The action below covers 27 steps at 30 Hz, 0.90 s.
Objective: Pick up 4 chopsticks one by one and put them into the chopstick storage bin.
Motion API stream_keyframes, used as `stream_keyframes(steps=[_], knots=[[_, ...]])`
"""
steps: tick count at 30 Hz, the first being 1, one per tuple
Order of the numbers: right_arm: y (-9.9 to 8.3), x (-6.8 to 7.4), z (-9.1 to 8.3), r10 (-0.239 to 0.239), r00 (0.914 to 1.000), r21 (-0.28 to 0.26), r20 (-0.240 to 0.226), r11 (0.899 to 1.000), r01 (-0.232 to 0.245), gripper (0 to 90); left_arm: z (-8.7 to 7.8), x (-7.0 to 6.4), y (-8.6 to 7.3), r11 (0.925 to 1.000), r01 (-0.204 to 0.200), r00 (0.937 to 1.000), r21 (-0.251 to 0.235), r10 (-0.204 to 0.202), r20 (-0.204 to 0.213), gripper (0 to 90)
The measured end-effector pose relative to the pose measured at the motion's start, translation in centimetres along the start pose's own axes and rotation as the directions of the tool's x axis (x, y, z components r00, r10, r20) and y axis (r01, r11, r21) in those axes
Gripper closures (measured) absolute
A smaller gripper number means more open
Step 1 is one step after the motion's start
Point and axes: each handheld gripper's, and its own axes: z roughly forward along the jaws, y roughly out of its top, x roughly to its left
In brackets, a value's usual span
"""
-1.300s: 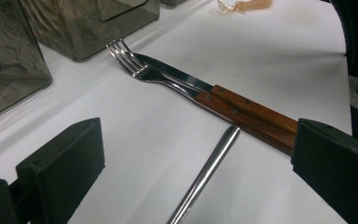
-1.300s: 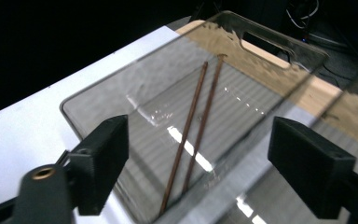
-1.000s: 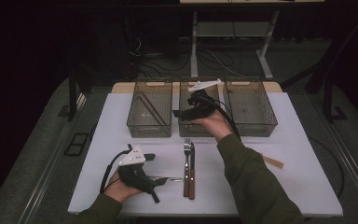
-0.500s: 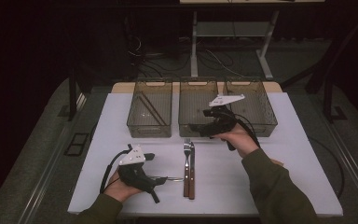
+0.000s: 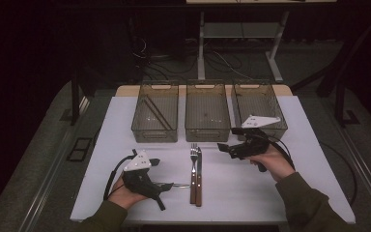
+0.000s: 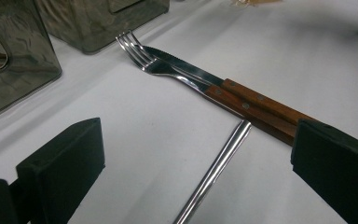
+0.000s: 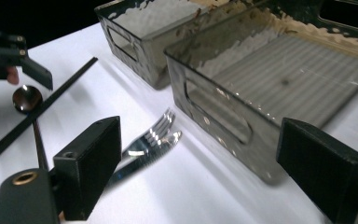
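Cutlery sort, part done. Left bin, far edge of the table: holds thin sticks. Middle bin and right bin: contents not discernible. Fork and knife: side by side, touching, near the front edge at centre; not yet binned. Spoon: lying just left of them, handle tip at the fork's handle. Left gripper: released, jaws straddling the spoon handle. Right gripper: released, empty, above the table before the middle bin.
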Motion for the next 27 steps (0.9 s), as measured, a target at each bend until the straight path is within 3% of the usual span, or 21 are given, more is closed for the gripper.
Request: stream_keyframes(steps=[11,19,27], knots=[[-3.4,-0.1,-2.8,-0.004,0.9997,-0.013,0.025,1.000,0.004,14.0,-0.2,0.0,0.1,1.0000,-0.006,1.0000,0.001,0.006,-0.002,1.8],[-6.4,-0.2,-4.5,0.025,0.9989,-0.015,0.040,1.000,-0.024,14.0,-0.3,0.2,0.1,1.0000,-0.009,0.9999,0.003,0.009,-0.013,3.8],[-8.8,0.2,-6.0,0.019,0.9987,0.005,0.048,1.000,-0.020,14.0,-1.1,0.8,0.3,1.0000,-0.004,0.9991,-0.004,0.004,-0.043,14.6]])
